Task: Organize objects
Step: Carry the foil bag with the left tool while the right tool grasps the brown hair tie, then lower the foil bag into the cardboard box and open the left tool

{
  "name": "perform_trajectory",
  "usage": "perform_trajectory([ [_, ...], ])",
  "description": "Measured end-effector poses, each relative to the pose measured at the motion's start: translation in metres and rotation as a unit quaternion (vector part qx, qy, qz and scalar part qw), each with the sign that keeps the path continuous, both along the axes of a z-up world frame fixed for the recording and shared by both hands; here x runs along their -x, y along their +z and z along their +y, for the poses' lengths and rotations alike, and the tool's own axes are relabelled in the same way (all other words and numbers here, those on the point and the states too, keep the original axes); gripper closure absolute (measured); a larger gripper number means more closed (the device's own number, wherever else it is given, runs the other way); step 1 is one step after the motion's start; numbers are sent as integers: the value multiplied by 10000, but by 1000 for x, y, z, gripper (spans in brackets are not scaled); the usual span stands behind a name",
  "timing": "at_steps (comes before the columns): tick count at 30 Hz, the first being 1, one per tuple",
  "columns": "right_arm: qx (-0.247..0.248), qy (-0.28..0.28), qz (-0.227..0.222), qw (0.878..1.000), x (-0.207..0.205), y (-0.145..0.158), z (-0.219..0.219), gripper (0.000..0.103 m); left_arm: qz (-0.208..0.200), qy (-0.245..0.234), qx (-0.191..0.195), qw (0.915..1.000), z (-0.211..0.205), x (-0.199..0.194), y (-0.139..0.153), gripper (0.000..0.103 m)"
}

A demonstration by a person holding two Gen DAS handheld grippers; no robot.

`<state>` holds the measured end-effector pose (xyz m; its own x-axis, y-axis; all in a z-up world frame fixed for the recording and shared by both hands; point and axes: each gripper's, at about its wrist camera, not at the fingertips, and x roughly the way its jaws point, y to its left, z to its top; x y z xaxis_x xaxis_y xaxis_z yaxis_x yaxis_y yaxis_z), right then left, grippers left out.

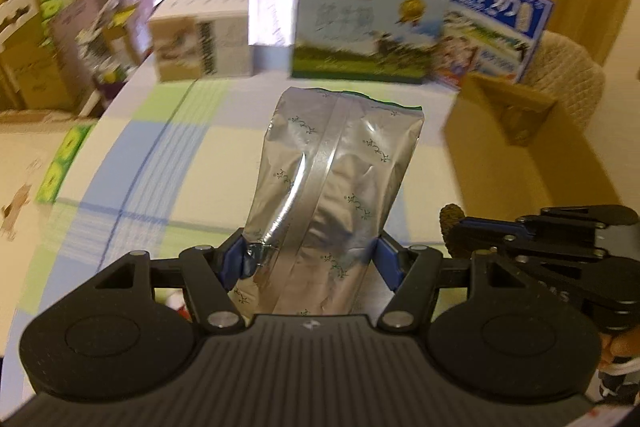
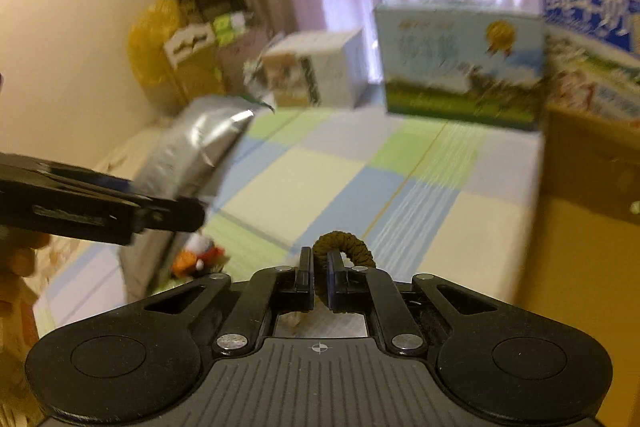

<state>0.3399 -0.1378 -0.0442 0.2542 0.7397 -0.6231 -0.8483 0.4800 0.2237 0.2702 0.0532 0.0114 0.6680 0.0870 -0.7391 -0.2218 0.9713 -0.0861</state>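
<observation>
In the left wrist view my left gripper [image 1: 310,259] is shut on the lower part of a silver foil pouch [image 1: 328,179], which sticks out forward above the checked tablecloth [image 1: 160,155]. The right gripper [image 1: 460,227] comes in from the right, level with it, carrying a brown braided loop [image 1: 450,223]. In the right wrist view my right gripper [image 2: 319,267] is shut on that brown loop [image 2: 346,245], which arches above the pads. The silver pouch [image 2: 192,151] and the left gripper [image 2: 176,215] are at the left.
Along the table's far edge stand a beige and white box [image 1: 200,39], a green and blue carton box [image 1: 368,31] and a blue printed box [image 1: 492,23]. A cardboard box [image 1: 508,115] sits at the right. A small red and white toy [image 2: 200,255] lies under the pouch.
</observation>
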Motion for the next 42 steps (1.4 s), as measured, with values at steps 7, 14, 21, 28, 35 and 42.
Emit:
perform_trajectory([
  [7,-276,-677,-337,9968,-16,41,-61,101,-358,-602,192,9974,-54,-33,29,41],
  [14,-204,-1378,-507,9890,-37,56,-120,101,-514,-1144,472,9910,-113,-70,44,41],
  [21,-95,-1729,-493,9837,-51,57,-163,101,-392,-1438,802,9856,-162,-101,41,41],
  [28,50,-1872,-406,9815,-65,45,-185,101,-245,-1532,963,9832,-194,-122,30,41],
  [35,401,-1840,-182,9819,-75,28,-192,101,121,-1456,919,9850,-214,-139,5,41],
  [42,633,-1765,28,9823,-85,13,-192,101,437,-1354,816,9865,-223,-153,-17,42],
])
